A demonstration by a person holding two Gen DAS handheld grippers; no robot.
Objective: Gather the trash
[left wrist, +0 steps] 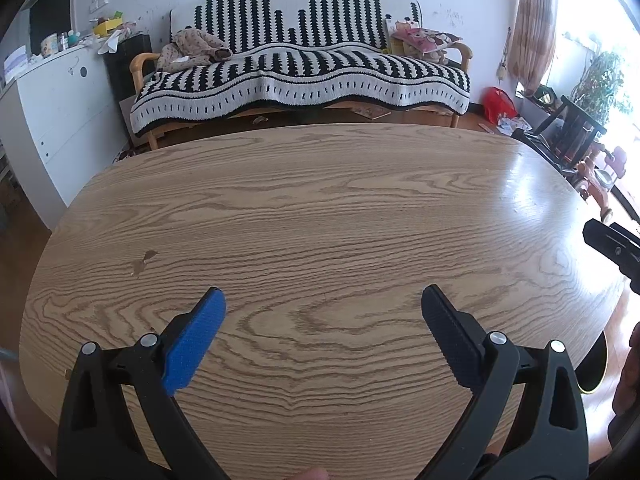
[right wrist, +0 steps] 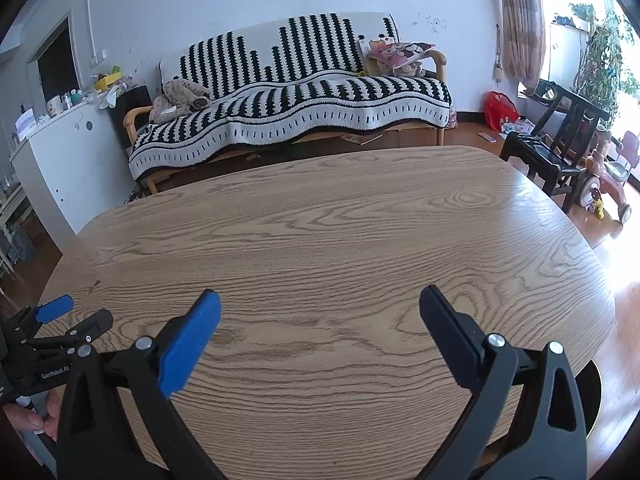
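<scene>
Above the near edge of the oak-grain oval wooden table (left wrist: 320,208), the left gripper (left wrist: 323,304) is spread wide, empty. No trash shows, so its handling cannot be judged.

Right view: the right gripper (right wrist: 320,304) likewise gapes, empty.

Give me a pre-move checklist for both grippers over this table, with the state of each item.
1. Left gripper open and holding nothing: ok.
2. Right gripper open and holding nothing: ok.
3. Grippers apart from each other, side by side over the table: ok.
4. Trash within view on the table: not ok, none shows on the wood.
5. Bin or bag to collect into: cannot tell; a dark round shape sits past the table's right edge.
6. Red bag on the floor by the sofa, trash or not: cannot tell.
</scene>
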